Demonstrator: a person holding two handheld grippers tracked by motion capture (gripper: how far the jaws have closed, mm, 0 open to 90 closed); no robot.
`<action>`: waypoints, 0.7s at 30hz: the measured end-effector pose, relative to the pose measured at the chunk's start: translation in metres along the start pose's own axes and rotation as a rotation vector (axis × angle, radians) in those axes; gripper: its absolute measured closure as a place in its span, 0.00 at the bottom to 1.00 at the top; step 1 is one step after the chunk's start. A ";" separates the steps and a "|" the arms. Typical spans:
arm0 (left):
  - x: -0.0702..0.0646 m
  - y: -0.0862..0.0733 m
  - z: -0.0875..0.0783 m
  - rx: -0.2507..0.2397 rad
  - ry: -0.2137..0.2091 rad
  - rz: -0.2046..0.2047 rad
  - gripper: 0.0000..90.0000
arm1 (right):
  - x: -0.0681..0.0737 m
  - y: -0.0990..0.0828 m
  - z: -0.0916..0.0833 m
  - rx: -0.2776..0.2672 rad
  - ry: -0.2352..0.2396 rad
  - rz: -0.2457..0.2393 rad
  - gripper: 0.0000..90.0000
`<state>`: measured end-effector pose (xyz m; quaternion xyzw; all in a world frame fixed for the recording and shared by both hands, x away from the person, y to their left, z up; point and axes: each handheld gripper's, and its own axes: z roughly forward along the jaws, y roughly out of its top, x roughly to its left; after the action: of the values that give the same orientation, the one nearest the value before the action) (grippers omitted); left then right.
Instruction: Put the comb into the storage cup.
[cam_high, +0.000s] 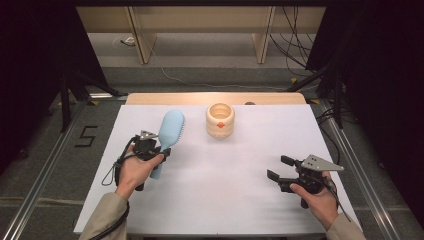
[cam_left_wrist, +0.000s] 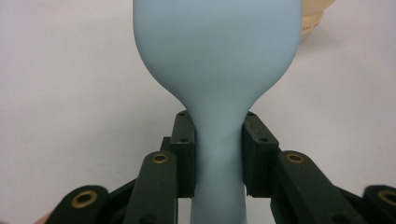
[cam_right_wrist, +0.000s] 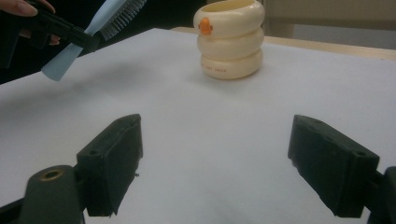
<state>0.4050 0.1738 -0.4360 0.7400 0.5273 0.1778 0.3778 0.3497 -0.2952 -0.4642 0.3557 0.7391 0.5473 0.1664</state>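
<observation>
White table, left side: pale blue hairbrush clamped at its neck by left gripper, lifted, next needing carry right toward cream ringed cup; right gripper idle, jaws wide, empty.

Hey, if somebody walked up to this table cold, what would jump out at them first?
Probably the light blue hairbrush, clamped at its neck by the left tool and lifted off the left side of the white table. Next, the cream ringed cup with an orange mark, standing at the far middle, and the right tool open over bare tabletop.
</observation>
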 end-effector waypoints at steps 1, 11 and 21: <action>0.000 0.000 0.000 -0.010 0.000 -0.001 0.77 | 0.000 0.000 0.000 0.000 0.001 0.000 0.21; -0.001 0.002 -0.003 -0.082 -0.016 -0.013 0.77 | 0.000 0.000 0.000 -0.006 0.007 0.008 0.21; -0.002 0.003 -0.006 -0.158 -0.011 -0.008 0.77 | 0.000 0.000 0.000 -0.007 0.009 0.009 0.21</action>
<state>0.4020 0.1735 -0.4294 0.7067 0.5126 0.2134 0.4385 0.3497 -0.2948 -0.4642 0.3560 0.7362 0.5524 0.1618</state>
